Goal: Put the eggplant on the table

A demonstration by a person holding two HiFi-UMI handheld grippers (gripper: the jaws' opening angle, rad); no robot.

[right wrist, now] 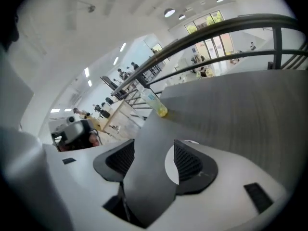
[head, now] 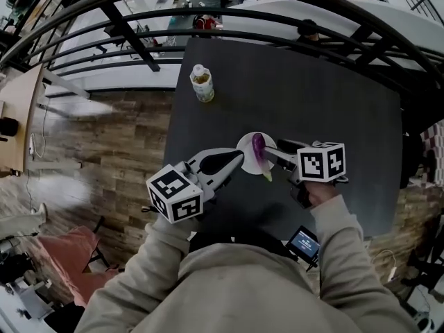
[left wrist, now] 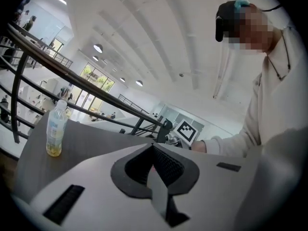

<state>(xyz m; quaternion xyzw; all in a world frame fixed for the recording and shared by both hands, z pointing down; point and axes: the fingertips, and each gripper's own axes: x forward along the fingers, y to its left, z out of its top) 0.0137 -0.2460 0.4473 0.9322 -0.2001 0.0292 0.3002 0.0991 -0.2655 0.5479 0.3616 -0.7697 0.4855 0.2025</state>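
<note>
1. Purple eggplant [head: 259,150] lies on a white plate [head: 247,144], just ahead of the right hand-held gripper [head: 273,152], its long axis crosswise to that reach. Right is nearer.
2. Right jaws are apart and empty. The left hand-held gripper [head: 238,157] is closed and empty, at the plate's opposite rim.
3. Only the head view shows the eggplant. The right gripper view shows just a sliver of plate between the jaws.

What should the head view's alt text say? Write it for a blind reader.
A purple eggplant lies on a white plate on a dark table, flanked by a person's two handheld grippers: the left gripper shut, the right gripper open. A bottle stands farther back on the table.
</note>
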